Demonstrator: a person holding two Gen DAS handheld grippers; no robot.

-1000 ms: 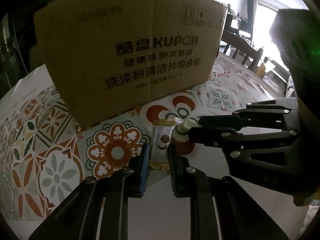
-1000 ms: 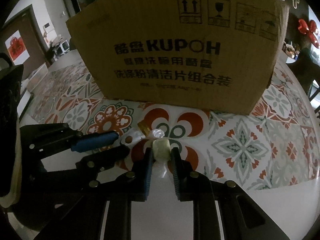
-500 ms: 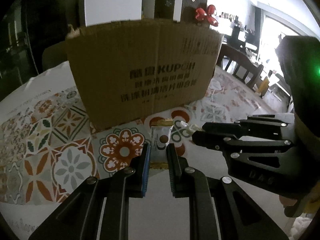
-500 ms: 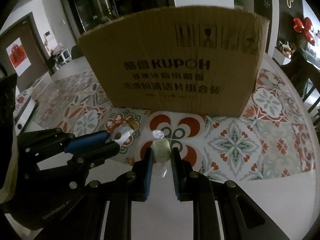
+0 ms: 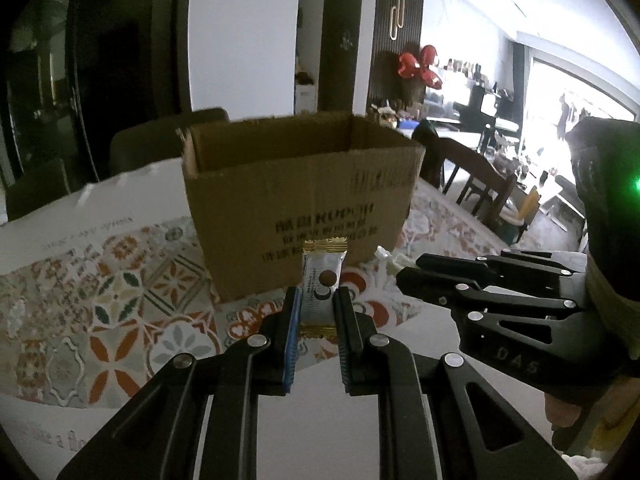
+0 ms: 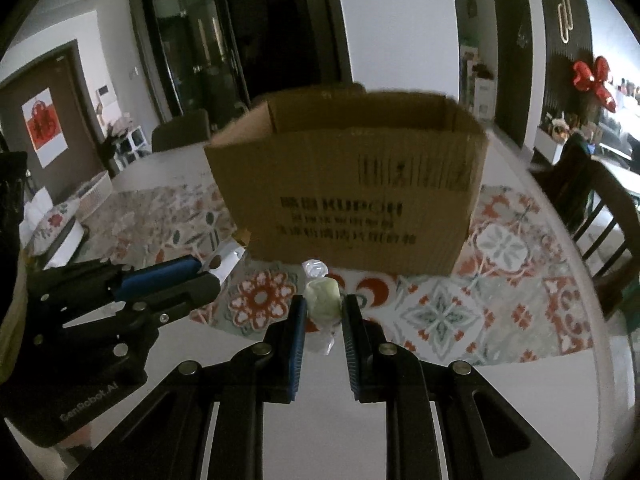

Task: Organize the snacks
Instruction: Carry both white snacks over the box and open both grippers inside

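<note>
Nearest, the left gripper has its jaws pinched on a white snack bar with gold ends, held upright, while the right gripper at its 3 o'clock is clamped on a pale green wrapped candy. Farther off at 12 o'clock, the open cardboard box stands on the patterned tablecloth, both snacks short of its near wall.

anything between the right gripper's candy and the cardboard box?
Nothing. In the right wrist view only patterned tablecloth shows between the pale green candy, held in the right gripper, and the cardboard box.
</note>
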